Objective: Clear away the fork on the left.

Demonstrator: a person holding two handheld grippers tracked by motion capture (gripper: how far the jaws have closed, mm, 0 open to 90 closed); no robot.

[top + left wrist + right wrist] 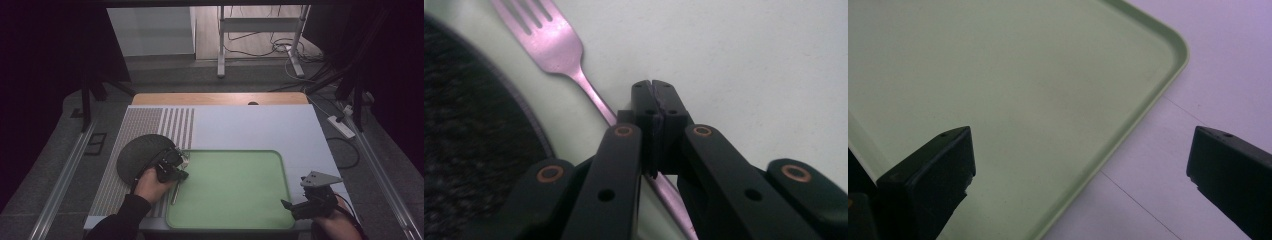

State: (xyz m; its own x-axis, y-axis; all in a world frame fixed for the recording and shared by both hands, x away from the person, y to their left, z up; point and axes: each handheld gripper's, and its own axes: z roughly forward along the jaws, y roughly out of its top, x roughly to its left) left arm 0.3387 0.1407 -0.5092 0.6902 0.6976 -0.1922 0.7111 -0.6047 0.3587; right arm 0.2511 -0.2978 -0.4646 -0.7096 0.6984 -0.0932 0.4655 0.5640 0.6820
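left gripper [176,167]: at the tray's near-left corner, held by the left hand [150,184]; in the left gripper view jaws are pressed together, nothing between the tips
fork [559,47]: lies flat just beside and partly under the left gripper, handle running below the jaws, tines pointing away toward top left in the left gripper view; in the high view the handle end pokes out below the gripper at the tray's left edge
fork contact: jaws sit over the handle, can't tell if they touch it; not clamped between the tips
dark round mat [140,156]: left of the tray on the table, its edge just beside the fork
green tray [235,192]: centre-near part of the white table top [250,127], fork on its left rim area
right gripper [306,205]: at the tray's near-right corner, jaws wide apart, holding nothing, grey plate on top
right gripper view: tray's rounded corner [1168,60] lies between the spread jaws, white table beside it
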